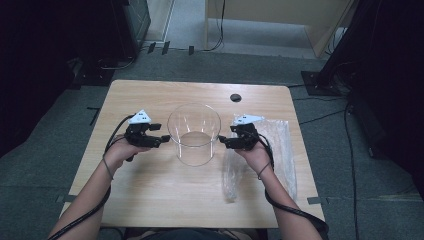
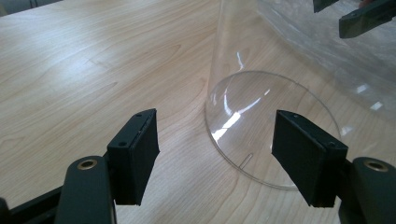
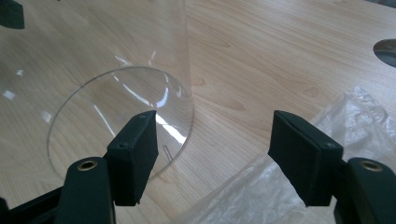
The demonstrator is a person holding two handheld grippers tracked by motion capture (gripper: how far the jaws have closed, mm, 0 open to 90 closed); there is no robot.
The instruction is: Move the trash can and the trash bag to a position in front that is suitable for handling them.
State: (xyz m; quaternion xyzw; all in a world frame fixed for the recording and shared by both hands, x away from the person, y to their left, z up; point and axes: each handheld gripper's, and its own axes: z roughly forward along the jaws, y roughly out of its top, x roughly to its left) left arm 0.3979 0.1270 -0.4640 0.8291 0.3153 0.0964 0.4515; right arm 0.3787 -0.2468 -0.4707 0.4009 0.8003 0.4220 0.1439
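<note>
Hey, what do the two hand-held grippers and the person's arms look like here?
Both the left hand-held gripper and the right hand-held gripper are black, each topped by a pale three-cornered plate. Their jaws end in flat rectangular black pads with small screws. A black cable trails from each along the forearm. The forearms are unsleeved, with a thin band at each wrist.

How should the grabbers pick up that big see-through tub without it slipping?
Probably by its rim. The clear tub stands upright and open-topped, and looks far wider than either pair of open jaws, so squeezing its round wall likely won't work. The left gripper and right gripper could each come down from above on opposite sides, one jaw inside, one outside, pinching the thin wall.
</note>
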